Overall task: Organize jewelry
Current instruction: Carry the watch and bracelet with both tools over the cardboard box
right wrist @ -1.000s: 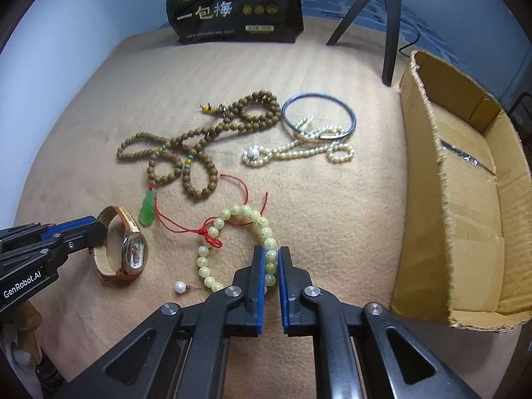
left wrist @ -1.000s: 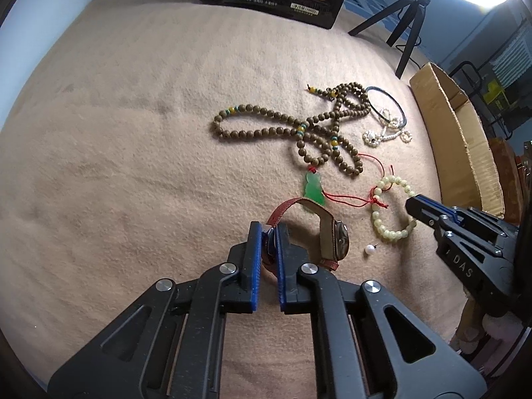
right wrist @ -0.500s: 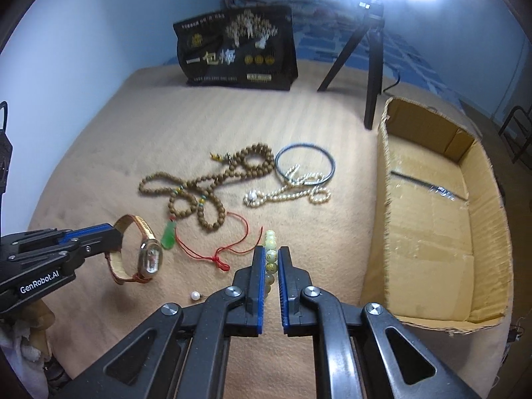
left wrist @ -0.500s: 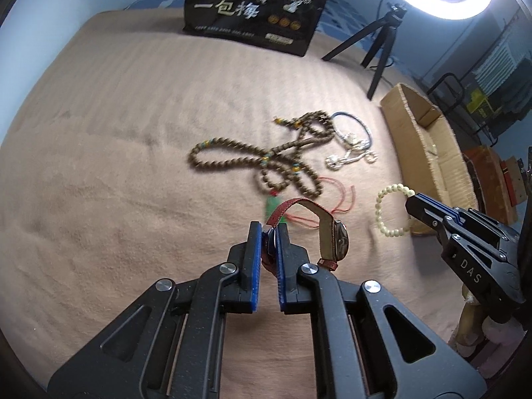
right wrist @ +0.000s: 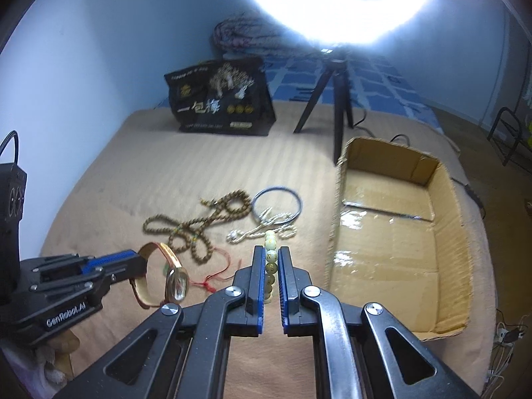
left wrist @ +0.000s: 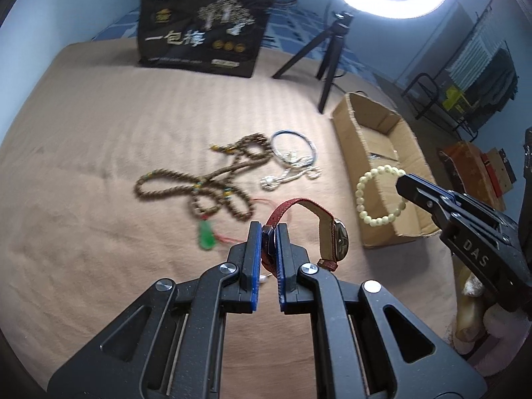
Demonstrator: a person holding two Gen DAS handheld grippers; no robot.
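Observation:
My left gripper is shut on the red strap of a wristwatch, which hangs above the tan blanket. The same watch shows in the right wrist view, held by the left gripper. My right gripper is shut on a pale bead bracelet, lifted off the blanket. In the left wrist view the bracelet dangles from the right gripper in front of the cardboard box. A brown bead necklace, a green pendant on red cord, a pearl chain and a blue bangle lie on the blanket.
The open cardboard box sits at the right of the blanket. A black printed bag stands at the back. A tripod with a bright ring light stands behind the box. A small white pearl peeks out under my left gripper.
Both grippers have risen and tilted up, each lifting its piece off the blanket. The watch and the pale bracelet now hang in the air, and the bracelet has moved toward the box.

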